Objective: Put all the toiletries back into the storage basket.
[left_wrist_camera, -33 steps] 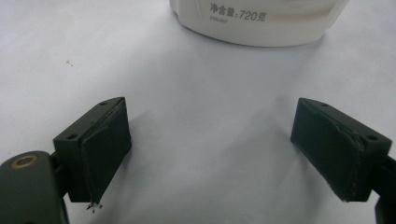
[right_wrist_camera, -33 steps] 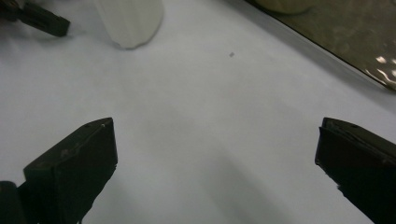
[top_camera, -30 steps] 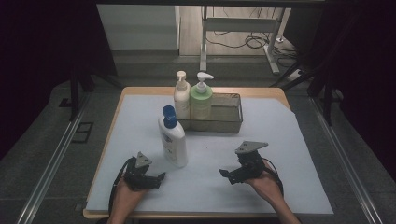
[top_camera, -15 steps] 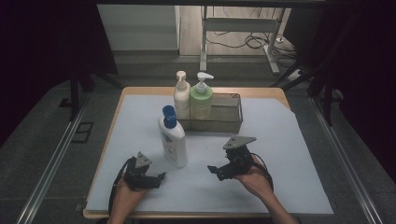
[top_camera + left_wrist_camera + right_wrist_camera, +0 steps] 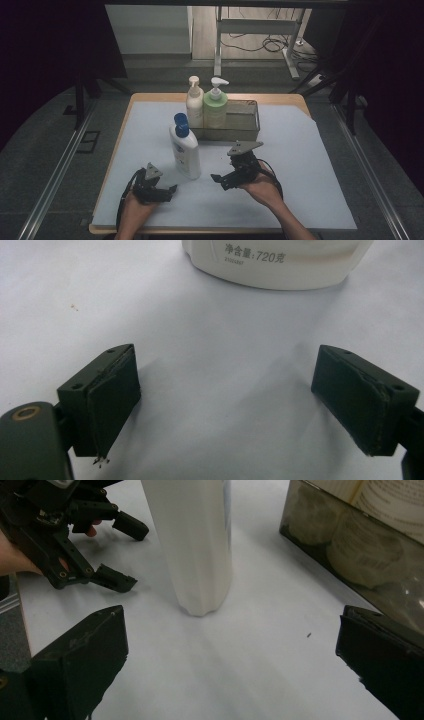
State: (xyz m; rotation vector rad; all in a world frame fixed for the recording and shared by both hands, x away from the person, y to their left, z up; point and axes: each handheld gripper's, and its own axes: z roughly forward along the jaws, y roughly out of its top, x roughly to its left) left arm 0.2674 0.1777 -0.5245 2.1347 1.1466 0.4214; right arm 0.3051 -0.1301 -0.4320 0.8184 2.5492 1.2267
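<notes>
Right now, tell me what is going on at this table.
A person holds a two-jaw gripper in each hand over a table with a pale cover. The right gripper, jaws open, points at the upright white bottle with the blue cap. The left gripper, also open, sits near the bottle's base. Neither touches it. Behind it, two pump bottles stand in a metal basket.

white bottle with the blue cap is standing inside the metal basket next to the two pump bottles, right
Not quite. The white bottle with the blue cap stands upright on the table in front of the metal basket, outside it; the high view shows this. Just the two pump bottles stand in the basket.
</notes>
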